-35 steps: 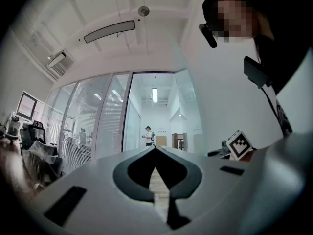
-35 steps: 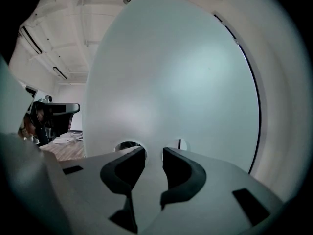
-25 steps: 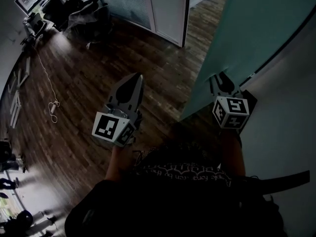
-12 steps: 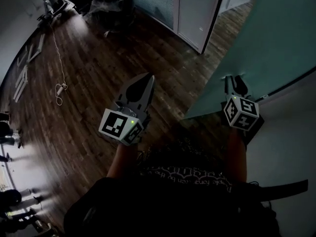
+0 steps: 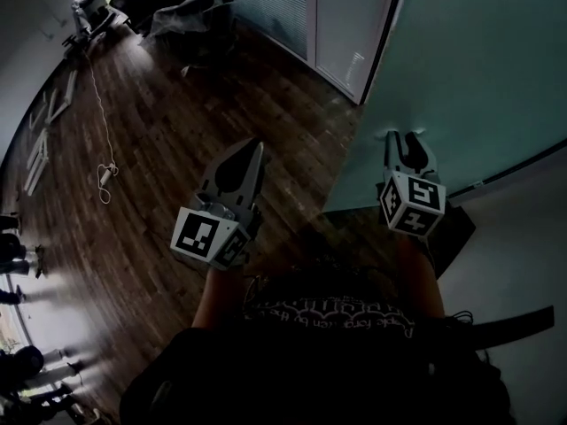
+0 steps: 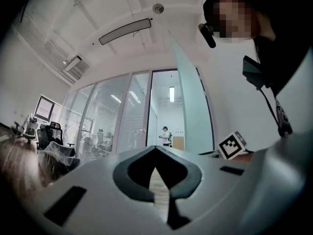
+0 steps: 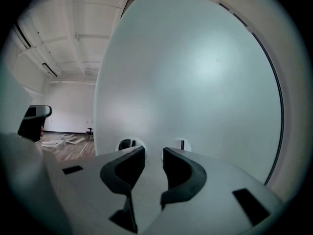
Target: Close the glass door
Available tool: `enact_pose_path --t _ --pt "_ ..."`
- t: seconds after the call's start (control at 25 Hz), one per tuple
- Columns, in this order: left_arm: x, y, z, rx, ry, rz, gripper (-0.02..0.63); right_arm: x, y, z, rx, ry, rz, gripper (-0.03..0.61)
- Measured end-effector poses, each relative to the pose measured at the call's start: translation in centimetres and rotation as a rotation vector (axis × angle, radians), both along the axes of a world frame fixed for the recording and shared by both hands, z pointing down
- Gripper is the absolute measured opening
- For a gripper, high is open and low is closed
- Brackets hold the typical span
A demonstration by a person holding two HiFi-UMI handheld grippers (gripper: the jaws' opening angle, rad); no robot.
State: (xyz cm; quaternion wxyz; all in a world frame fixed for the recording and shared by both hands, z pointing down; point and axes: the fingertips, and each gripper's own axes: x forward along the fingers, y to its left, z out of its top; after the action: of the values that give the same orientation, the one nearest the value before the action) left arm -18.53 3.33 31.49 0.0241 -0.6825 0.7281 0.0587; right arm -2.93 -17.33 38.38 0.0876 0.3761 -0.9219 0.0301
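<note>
The frosted glass door (image 5: 469, 69) fills the upper right of the head view, and its free edge runs down toward the dark floor. My right gripper (image 5: 403, 138) is open, its tips at the door's face with nothing between them. In the right gripper view the door (image 7: 195, 72) fills the picture just beyond the right gripper (image 7: 153, 153), and the tips are mirrored in the glass. My left gripper (image 5: 252, 149) is shut and empty, held over the wooden floor left of the door. In the left gripper view, the left gripper (image 6: 155, 149) points at the doorway, with the door (image 6: 190, 116) edge-on.
A glass partition with blinds and a dark door post (image 5: 368, 78) stands just beyond the door's edge. Office chairs (image 5: 173, 11) and a cable (image 5: 104, 173) lie on the floor at far left. A white wall (image 5: 523, 264) is at right. A person (image 6: 165, 135) stands in the far room.
Both grippers have moved forward across the floor. The door's free edge has swung closer to the dark door post, with the right gripper staying at the glass.
</note>
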Motion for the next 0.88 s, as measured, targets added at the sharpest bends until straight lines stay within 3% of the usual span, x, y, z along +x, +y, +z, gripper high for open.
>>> enact_pose_path --t 0.44,0.64,0.88 --pt "-4.9 -6.3 1.4 -0.057 -0.006 -0.047 0.002 -5.0 -5.2 -0.1 0.009 0.005 -0.008 0.111" --pt "-5.7 -9.0 0.6 -0.011 0.016 -0.034 0.002 -6.6 -7.5 -0.2 0.0 0.011 0.0 0.11" --pt "-7.7 -11.0 1.6 -0.052 -0.001 -0.032 0.002 -8.0 -10.2 -0.3 0.003 0.012 0.029 0.11"
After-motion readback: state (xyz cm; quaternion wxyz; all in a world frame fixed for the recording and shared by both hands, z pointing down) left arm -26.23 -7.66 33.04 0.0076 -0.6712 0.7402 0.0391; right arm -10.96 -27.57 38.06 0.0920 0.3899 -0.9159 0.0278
